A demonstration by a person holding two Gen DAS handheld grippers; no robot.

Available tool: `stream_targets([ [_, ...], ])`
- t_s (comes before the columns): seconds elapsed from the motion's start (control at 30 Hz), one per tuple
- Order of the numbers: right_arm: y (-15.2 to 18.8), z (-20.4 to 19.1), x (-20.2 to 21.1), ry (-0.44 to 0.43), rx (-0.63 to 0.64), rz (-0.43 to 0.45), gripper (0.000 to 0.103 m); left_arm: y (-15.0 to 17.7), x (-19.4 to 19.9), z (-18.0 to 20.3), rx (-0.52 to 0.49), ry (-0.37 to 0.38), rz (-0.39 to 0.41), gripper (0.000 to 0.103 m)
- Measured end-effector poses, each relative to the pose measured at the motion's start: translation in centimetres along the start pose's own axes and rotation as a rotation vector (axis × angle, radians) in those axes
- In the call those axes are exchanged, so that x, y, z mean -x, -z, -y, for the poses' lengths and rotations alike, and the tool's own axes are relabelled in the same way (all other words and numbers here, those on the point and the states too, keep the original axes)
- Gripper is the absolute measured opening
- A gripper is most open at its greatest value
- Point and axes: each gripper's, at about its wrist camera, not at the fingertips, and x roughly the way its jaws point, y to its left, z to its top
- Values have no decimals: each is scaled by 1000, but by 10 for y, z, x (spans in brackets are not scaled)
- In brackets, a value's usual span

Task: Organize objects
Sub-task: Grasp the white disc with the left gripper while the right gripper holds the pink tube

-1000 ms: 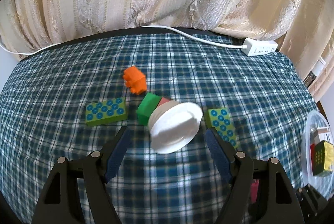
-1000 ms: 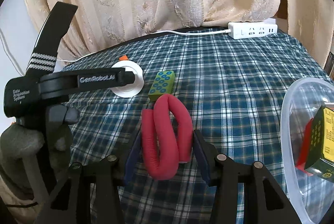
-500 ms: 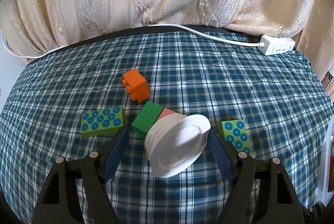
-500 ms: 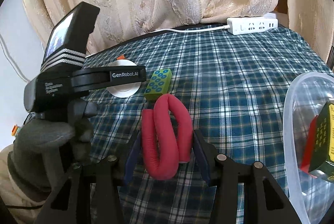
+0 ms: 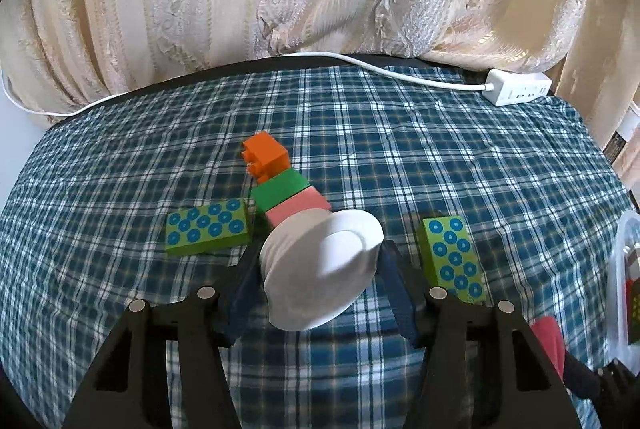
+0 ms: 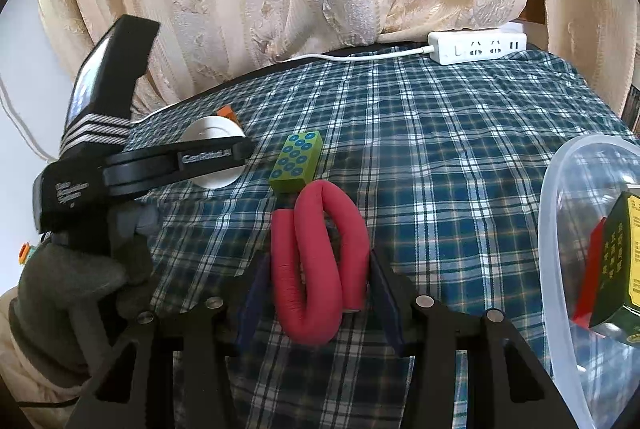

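Observation:
A white dish (image 5: 320,269) lies tilted on the checked cloth, leaning against a pink block (image 5: 298,209), a green block (image 5: 280,189) and an orange block (image 5: 266,157). My left gripper (image 5: 316,263) is closing on the dish, and both blue pads touch its rim. Two green dotted blocks (image 5: 206,227) (image 5: 454,261) flank it. In the right wrist view my right gripper (image 6: 316,269) is shut on a folded red foam tube (image 6: 316,229), held above the cloth. The dish (image 6: 212,137) and one dotted block (image 6: 298,161) lie beyond it.
A clear plastic tub (image 6: 560,189) at the right holds a green and yellow box (image 6: 620,257). A white power strip (image 6: 476,47) and its cord lie at the table's far edge under a cream curtain. A gloved hand (image 6: 68,281) holds the left gripper.
The left jaws have narrowed from wide apart to touching the white dish, and the left gripper has edged closer to it. The right gripper and red tube have stayed put.

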Motion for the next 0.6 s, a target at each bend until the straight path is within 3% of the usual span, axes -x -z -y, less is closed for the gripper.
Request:
stream_targets([
  [0.6,2,-12,32,1,13,56,52,24,34,-8,-6,38,-5,59],
])
